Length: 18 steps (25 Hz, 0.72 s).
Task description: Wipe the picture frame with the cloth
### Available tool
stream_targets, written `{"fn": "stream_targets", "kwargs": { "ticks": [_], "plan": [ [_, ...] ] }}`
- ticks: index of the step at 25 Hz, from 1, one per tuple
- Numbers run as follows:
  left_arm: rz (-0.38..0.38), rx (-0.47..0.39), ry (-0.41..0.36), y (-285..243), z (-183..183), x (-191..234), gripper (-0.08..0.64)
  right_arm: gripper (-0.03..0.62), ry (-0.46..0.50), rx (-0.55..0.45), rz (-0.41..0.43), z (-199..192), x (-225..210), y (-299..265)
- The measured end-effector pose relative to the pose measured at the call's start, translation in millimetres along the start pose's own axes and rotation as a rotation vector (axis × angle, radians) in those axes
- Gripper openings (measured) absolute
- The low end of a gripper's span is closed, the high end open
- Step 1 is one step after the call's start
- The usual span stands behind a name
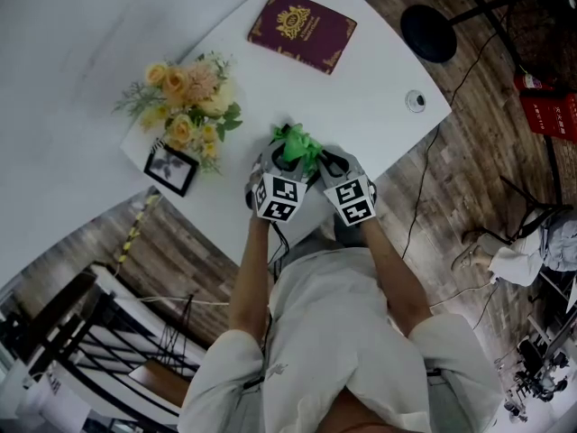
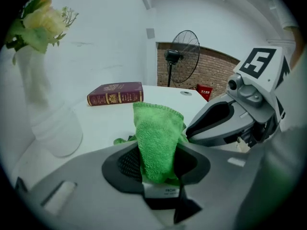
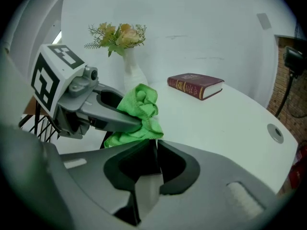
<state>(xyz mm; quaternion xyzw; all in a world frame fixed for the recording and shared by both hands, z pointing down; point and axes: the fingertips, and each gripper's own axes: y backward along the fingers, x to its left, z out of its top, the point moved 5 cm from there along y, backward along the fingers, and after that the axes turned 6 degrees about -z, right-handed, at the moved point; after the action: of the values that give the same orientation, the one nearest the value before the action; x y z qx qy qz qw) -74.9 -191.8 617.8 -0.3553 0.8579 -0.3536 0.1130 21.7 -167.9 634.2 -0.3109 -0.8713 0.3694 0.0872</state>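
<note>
Now, left claw [image 2: 156, 153] clamping green cloth [image 2: 158, 128], "FROM" label [image 2: 165, 190]

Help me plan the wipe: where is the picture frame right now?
In the head view the picture frame sits at the white table's near left corner, beside the flower bouquet and left of the left gripper holding the green cloth.

Green cloth [image 1: 296, 142], maroon book [image 1: 302, 31]
</note>
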Motion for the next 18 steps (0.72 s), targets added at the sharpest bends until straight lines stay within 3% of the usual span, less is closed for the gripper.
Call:
{"fn": "stream_targets", "kwargs": {
  "ticks": [18],
  "plan": [
    [0.011, 0.107, 0.014, 45.8, -41.3, -22.7, 0.169, 0.057, -0.018, 0.009, -0.047, 0.1, 1.0, -1.0]
  ]
}}
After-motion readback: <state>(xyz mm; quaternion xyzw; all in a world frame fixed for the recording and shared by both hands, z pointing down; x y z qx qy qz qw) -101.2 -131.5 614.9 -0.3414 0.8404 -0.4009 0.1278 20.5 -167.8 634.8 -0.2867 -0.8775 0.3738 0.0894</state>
